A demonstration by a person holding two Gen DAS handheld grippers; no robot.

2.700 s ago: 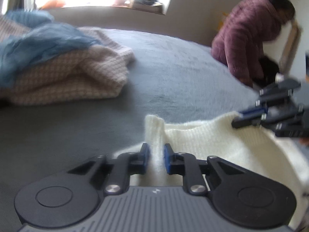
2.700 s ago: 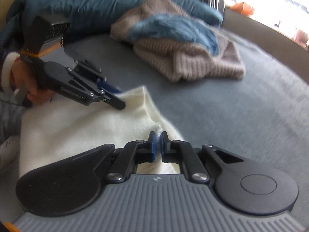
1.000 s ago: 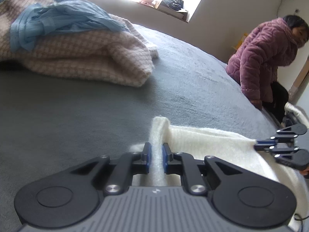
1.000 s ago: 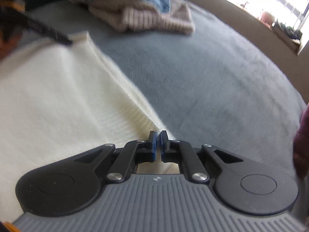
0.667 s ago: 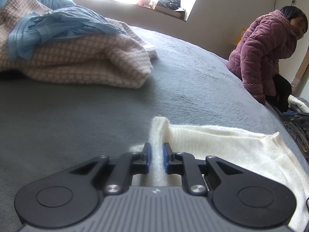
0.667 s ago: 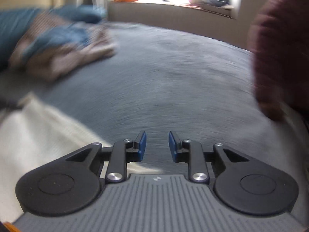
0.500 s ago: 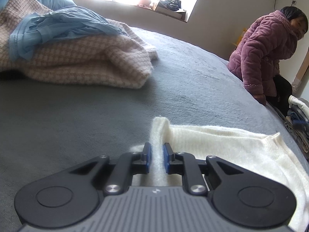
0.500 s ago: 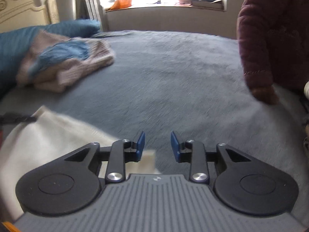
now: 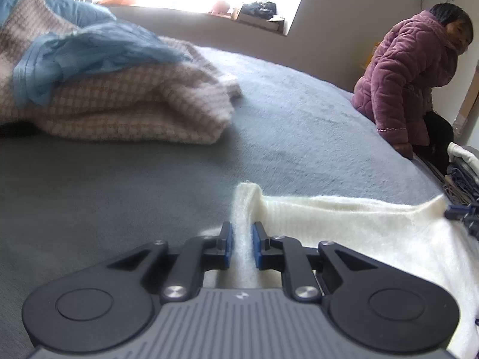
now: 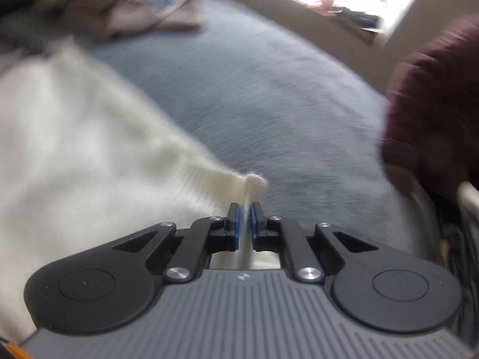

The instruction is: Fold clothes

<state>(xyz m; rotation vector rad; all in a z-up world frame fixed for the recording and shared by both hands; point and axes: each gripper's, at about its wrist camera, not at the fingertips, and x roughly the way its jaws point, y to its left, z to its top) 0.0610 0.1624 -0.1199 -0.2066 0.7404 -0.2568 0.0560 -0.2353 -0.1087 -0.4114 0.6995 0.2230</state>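
A cream knit garment (image 9: 353,227) lies spread on the grey bed. My left gripper (image 9: 242,233) is shut on its near corner, and a fold of the knit stands up between the blue pads. In the right wrist view, which is blurred, the same cream garment (image 10: 89,149) stretches away to the left. My right gripper (image 10: 246,209) is shut on another corner of it, pinching a thin edge. In the left wrist view the right gripper's tip (image 9: 462,212) shows at the far right edge beside the garment's raised corner.
A pile of a beige houndstooth knit (image 9: 125,104) with a light blue cloth (image 9: 89,53) on top lies at the back left of the grey bed (image 9: 299,125). A person in a purple padded jacket (image 9: 413,68) sits at the bed's right edge. More clothes (image 9: 464,167) lie beyond it.
My right gripper had opened and let go of the cream garment, swung off, and has now closed on a corner of it again. My left gripper has kept its hold and stayed put.
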